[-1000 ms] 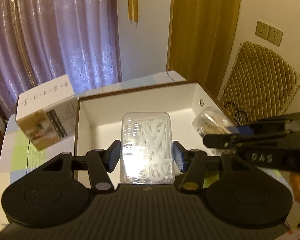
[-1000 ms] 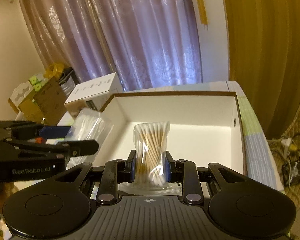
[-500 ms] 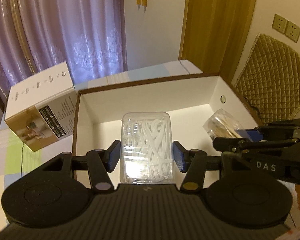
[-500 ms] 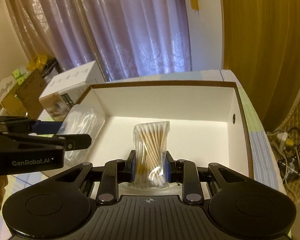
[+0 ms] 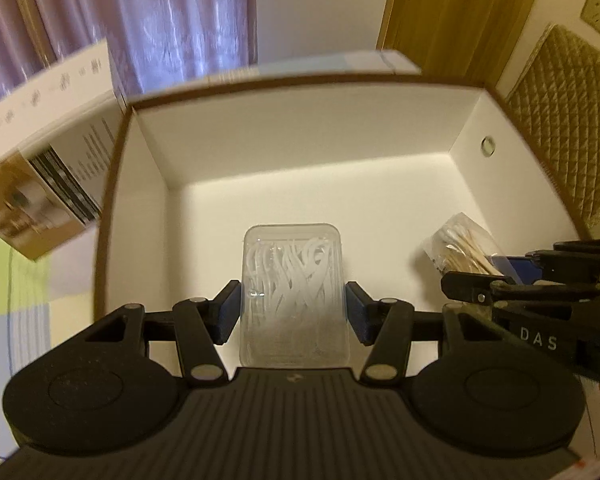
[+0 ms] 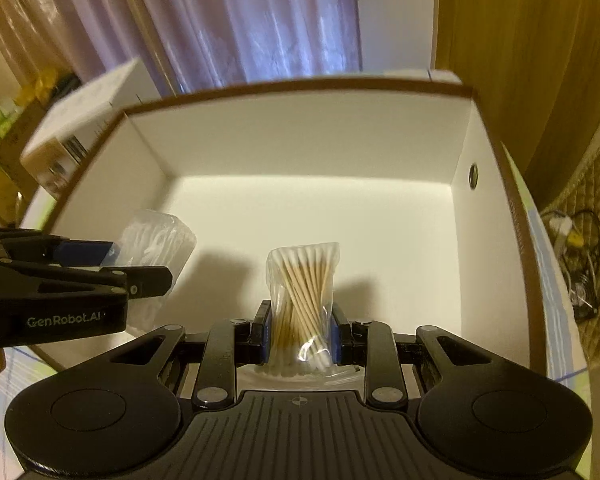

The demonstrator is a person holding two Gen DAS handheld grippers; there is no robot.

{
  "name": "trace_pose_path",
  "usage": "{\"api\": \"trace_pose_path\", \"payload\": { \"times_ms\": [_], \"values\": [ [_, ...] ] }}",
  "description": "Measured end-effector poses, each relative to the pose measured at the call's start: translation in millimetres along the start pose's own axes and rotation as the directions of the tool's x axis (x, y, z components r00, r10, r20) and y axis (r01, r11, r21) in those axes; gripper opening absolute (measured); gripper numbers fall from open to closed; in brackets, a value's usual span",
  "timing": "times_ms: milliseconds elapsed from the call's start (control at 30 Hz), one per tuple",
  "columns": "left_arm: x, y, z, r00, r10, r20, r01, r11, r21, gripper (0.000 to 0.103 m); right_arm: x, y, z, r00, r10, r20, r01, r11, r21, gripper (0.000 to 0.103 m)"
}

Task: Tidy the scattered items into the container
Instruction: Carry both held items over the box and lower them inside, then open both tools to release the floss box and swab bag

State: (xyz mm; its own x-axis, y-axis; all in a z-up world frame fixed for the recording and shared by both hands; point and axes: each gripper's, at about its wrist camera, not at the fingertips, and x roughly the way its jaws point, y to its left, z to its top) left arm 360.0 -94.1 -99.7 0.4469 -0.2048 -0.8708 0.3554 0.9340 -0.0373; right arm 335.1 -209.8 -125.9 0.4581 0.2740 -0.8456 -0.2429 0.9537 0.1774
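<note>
Left gripper (image 5: 293,308): blue pads pressed to both long sides of a clear case (image 5: 293,296) of white floss picks, held lengthwise over the box (image 5: 300,128), near its front left. In the right wrist view the same gripper (image 6: 140,264) enters from the left edge, the case (image 6: 156,248) jutting forward past its fingers.

Right gripper (image 6: 300,334): narrow, clamped on a clear bag (image 6: 302,300) of wooden cotton swabs, bag upright, white tips at top and bottom, above the box (image 6: 300,140) floor at front centre. In the left wrist view this gripper (image 5: 496,276) shows at the right edge, the bag (image 5: 460,248) tilted toward the box's right wall.

Box: open-topped, white inside, brown rim, a round hole in the right wall. Whether either item touches the floor cannot be told.

Carton (image 5: 48,168): white and tan, printed, just left of the box.

Table (image 5: 24,304): pale checked cover, left of the box.

Curtain (image 6: 240,20): mauve, behind the box.

Cables (image 6: 580,260): tangled, on the floor right of the box.
</note>
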Motion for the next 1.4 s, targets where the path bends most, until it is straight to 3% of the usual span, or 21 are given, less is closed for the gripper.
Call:
{"api": "trace_pose_path", "payload": {
  "times_ms": [200,500,567,633,800,1000,1400],
  "values": [
    [19,-5,-4,0.997,0.009,-0.076,-0.009,1.0,0.004,0.051,8,-5,2,0.999,-0.019,-0.04,0.019,1.0,-0.003,0.024],
    [30,-10,-7,0.992,0.008,-0.122,-0.009,1.0,-0.007,0.051,14,-4,3,0.997,-0.029,-0.075,0.028,0.999,-0.017,0.025],
    [30,-9,-9,0.992,0.008,-0.128,-0.009,1.0,-0.012,0.054,14,1,3,0.996,-0.03,-0.079,0.027,0.999,-0.034,0.035],
    [28,-8,-9,0.992,0.013,-0.126,-0.015,1.0,-0.017,0.062,12,4,3,0.996,-0.05,-0.069,0.046,0.997,-0.057,0.056],
    [20,-3,-3,0.992,0.06,-0.108,-0.061,0.998,-0.012,0.081,4,-1,4,0.997,-0.05,-0.052,0.048,0.998,-0.037,0.079],
    [13,-3,-8,0.993,0.074,-0.096,-0.076,0.997,-0.017,0.089,-4,-1,-2,0.997,-0.066,-0.035,0.065,0.998,-0.025,0.089],
    [-2,-2,-12,0.994,0.074,-0.081,-0.078,0.996,-0.048,0.094,-22,3,-10,0.999,-0.042,-0.015,0.042,0.999,0.001,0.096]
  ]
}}
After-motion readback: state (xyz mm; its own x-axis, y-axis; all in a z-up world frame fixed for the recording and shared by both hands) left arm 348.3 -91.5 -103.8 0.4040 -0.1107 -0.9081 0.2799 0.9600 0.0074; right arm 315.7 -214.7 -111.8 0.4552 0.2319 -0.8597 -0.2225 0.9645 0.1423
